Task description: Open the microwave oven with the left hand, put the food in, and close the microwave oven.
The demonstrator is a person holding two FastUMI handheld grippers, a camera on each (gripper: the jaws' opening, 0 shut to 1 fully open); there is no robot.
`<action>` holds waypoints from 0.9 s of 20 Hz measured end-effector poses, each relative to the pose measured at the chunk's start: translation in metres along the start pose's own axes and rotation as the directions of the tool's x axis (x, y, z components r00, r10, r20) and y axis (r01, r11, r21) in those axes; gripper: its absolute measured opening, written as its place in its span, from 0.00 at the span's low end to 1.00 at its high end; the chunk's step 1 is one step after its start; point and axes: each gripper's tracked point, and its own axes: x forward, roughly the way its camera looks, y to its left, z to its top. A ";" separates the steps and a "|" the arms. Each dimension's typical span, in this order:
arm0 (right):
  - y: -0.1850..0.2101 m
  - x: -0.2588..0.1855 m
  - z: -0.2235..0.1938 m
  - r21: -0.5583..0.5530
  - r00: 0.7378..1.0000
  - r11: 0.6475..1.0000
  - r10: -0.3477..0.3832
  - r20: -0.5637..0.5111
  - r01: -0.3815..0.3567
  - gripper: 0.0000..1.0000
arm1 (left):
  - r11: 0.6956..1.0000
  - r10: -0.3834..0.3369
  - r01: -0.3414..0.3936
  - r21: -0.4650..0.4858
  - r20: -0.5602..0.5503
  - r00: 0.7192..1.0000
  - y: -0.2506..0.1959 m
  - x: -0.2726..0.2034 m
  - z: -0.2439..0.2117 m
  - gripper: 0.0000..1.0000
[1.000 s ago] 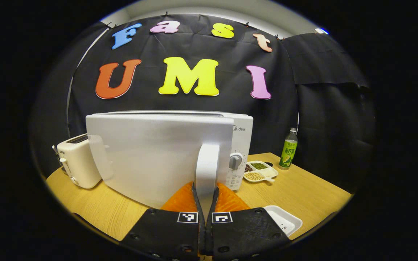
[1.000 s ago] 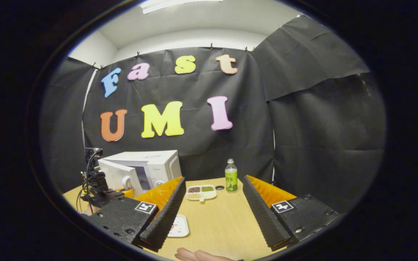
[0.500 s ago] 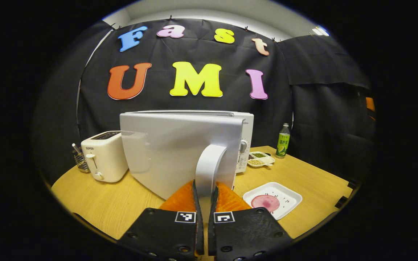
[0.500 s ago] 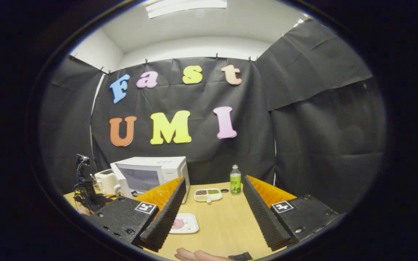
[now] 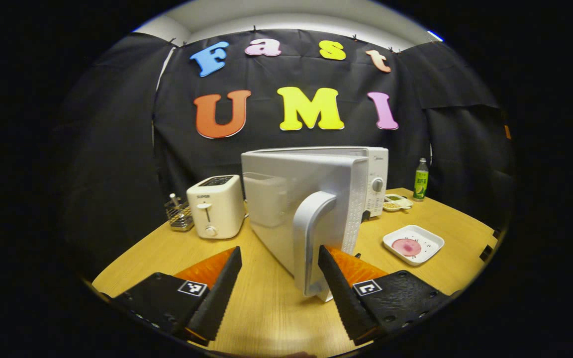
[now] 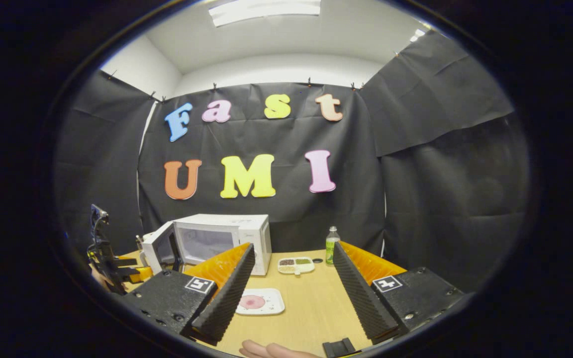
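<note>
Toaster far left, beside microwave. Door swung wide, handle between left gripper fingers, untouched, jaws apart: likely letting go so cavity stands clear. Food tray near right on table, waiting. Right gripper jaws apart, empty, poised above tray. Cavity interior hidden behind door in left gripper view.

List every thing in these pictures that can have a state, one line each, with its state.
Microwave door: swung open.
Left gripper: open, the door handle between its fingers, ungripped.
Right gripper: open, empty.
Food tray: on the table, outside the microwave.
Bottle: upright, capped.
</note>
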 end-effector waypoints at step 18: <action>0.000 0.092 -0.032 -0.068 0.948 0.990 0.094 -0.303 -0.120 1.00 | 0.991 0.125 -0.115 -0.074 0.153 0.980 0.021 -0.114 0.115 0.95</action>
